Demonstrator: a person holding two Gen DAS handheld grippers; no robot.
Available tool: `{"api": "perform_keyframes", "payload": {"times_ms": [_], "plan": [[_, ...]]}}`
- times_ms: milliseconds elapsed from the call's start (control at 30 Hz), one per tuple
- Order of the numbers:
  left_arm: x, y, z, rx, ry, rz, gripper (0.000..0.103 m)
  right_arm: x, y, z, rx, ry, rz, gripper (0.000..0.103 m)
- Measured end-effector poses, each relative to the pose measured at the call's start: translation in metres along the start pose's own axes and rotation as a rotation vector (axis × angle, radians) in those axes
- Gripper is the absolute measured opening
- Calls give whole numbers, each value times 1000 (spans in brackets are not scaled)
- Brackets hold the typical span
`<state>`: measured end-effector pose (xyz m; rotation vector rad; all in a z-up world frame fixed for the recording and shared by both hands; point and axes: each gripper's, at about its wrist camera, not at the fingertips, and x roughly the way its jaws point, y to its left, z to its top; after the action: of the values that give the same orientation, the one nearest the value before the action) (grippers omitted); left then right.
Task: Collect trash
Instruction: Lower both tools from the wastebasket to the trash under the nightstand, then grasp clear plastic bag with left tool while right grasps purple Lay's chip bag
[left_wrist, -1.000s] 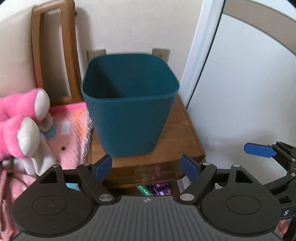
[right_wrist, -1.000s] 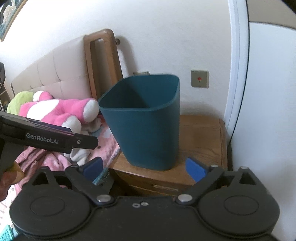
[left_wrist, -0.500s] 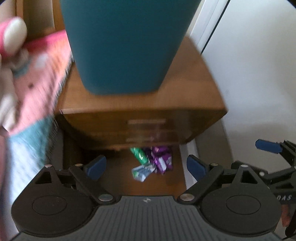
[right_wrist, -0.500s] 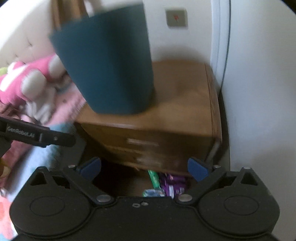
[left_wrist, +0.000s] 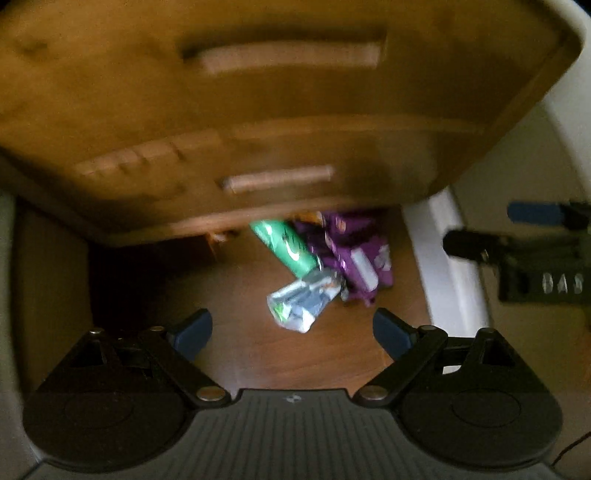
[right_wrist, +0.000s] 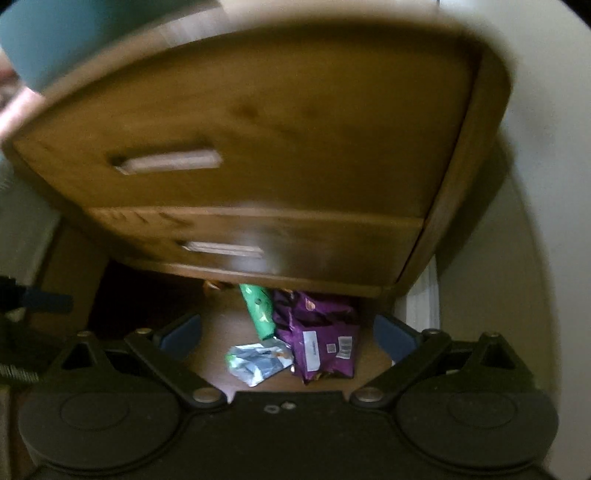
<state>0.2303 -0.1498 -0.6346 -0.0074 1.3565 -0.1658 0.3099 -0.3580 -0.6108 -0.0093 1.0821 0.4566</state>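
Observation:
Trash lies on the wooden floor in front of the nightstand: a crumpled silver wrapper (left_wrist: 304, 297) (right_wrist: 258, 360), a green packet (left_wrist: 284, 247) (right_wrist: 258, 310) and a purple snack bag (left_wrist: 356, 258) (right_wrist: 319, 341). My left gripper (left_wrist: 291, 330) is open and empty above the floor, with the silver wrapper just ahead between its fingers. My right gripper (right_wrist: 288, 334) is open and empty over the same pile. The teal bin (right_wrist: 44, 37) shows only at the top left corner of the right wrist view, on the nightstand.
The wooden nightstand (left_wrist: 280, 99) (right_wrist: 280, 147) with two drawers overhangs the trash. A white baseboard (left_wrist: 443, 258) and wall stand at the right. The right gripper's side (left_wrist: 543, 251) shows at the right of the left wrist view. It is dark under the bed at the left.
Both grippers have tilted and moved down from the teal bin on the nightstand top toward the floor. The trash pile now fills the view between the fingers. Both stay open.

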Motion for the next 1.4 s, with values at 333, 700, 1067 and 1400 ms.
{"api": "perform_keyframes", "payload": {"times_ms": [333, 700, 1067, 1400], "plan": [[149, -17, -18, 154, 86, 19, 94, 140, -35, -36, 52, 87, -23, 100], [241, -34, -8, 300, 113, 59, 94, 233, -52, -49, 58, 108, 12, 101], [291, -46, -17, 306, 162, 61, 94, 273, -46, -59, 21, 115, -4, 100], [289, -42, -19, 253, 164, 65, 67, 268, -53, -69, -17, 139, 5, 67]]}}
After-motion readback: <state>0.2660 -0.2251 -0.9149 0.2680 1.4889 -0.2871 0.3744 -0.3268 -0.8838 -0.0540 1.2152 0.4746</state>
